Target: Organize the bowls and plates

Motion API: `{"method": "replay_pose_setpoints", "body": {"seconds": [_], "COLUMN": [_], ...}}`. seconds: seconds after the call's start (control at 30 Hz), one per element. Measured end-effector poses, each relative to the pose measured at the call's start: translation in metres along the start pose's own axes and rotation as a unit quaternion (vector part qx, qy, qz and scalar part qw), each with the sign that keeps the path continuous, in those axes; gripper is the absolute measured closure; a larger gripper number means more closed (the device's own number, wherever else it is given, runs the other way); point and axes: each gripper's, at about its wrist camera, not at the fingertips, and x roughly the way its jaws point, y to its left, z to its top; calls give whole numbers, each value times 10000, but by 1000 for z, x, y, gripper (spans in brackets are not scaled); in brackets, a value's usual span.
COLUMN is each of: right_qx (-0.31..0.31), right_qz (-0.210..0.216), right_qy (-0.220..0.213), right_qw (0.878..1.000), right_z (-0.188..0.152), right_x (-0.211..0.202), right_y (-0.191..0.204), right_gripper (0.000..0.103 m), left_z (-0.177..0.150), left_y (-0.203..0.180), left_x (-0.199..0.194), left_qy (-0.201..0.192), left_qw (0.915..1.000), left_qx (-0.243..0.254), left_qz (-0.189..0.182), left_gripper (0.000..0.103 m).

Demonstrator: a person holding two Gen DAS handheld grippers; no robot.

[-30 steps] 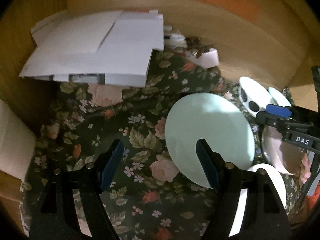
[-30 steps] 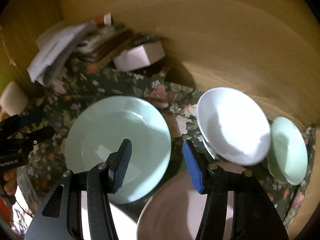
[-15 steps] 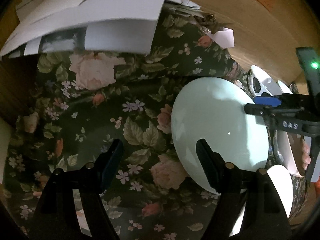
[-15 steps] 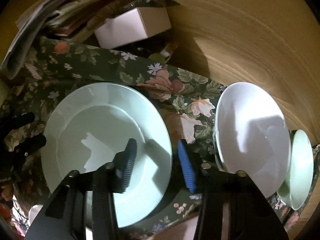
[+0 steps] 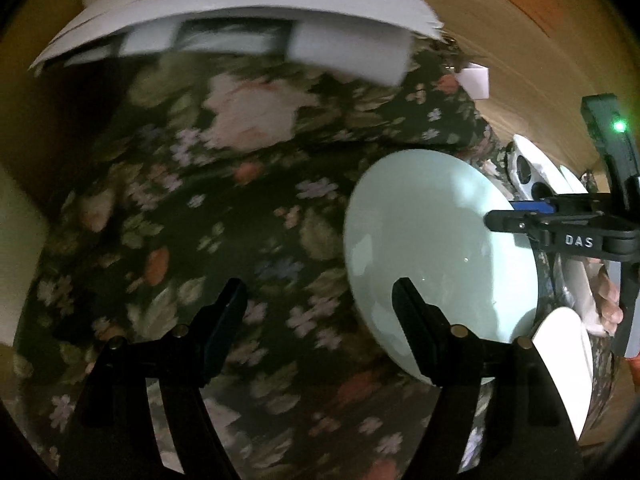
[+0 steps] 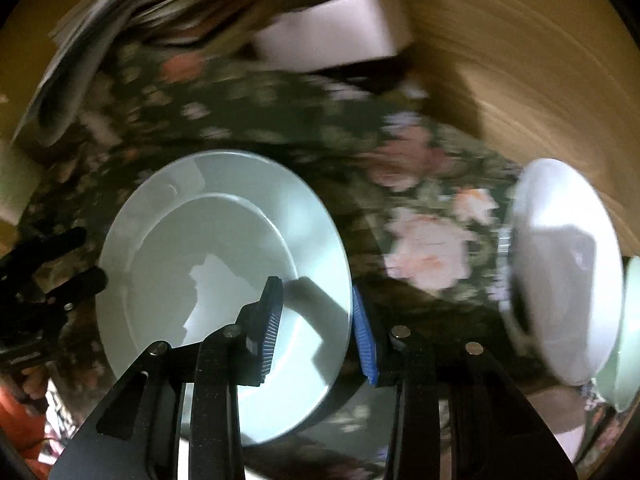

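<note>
A pale green plate [image 5: 432, 240] [image 6: 208, 264] lies on the floral cloth [image 5: 240, 220]. My right gripper [image 6: 314, 286] [image 5: 504, 212] straddles the plate's right rim, one pad over the plate's inside and the blue pad just outside the edge. Its jaws are closing, with a gap left around the rim. My left gripper [image 5: 318, 286] [image 6: 76, 260] hangs open over the cloth at the plate's left side, with nothing between its fingers. A white plate [image 6: 560, 272] and a small pale green bowl [image 6: 632, 320] sit to the right.
A stack of white papers [image 5: 240, 12] and a white box [image 6: 332, 36] lie at the cloth's far edge against a wooden wall [image 6: 540, 80]. Another white dish [image 5: 568, 360] and a pinkish bowl [image 5: 580, 280] crowd the green plate's near right side.
My right gripper came down and across to the green plate's right rim while its jaws narrowed. My left gripper sank closer to the cloth; its jaws kept the same width.
</note>
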Motion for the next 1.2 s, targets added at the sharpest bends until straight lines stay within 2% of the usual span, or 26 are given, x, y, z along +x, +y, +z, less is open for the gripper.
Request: {"method": "replay_pose_setpoints", "body": {"seconds": [0.13, 0.23, 0.47, 0.57, 0.7, 0.87, 1.2], "right_qx": [-2, -60, 25, -121, -276, -265, -59], "right_qz": [374, 559, 738, 689, 486, 455, 500], "right_qy": [-69, -89, -68, -132, -299, -313, -761], "right_qw": [9993, 9984, 9972, 9975, 9980, 9981, 9958], "right_z": [-1, -4, -19, -25, -26, -22, -24], "right_x": [3, 8, 13, 17, 14, 17, -20], "right_y": [24, 41, 47, 43, 62, 66, 49], "right_gripper": [72, 72, 72, 69, 66, 69, 69], "left_z": [-12, -18, -19, -23, -25, -24, -18], "left_y": [14, 22, 26, 27, 20, 20, 16], "left_x": [-6, -10, -11, -13, -12, -14, -33], "left_qy": [-68, -124, -122, -143, -194, -211, -415], "left_qw": [9998, 9993, 9995, 9996, 9994, 9996, 9990], "left_qx": [-54, 7, -9, 86, 226, 139, 141], "left_qz": [170, 345, 305, 246, 149, 155, -4], "left_gripper": [32, 40, 44, 44, 44, 44, 45]}}
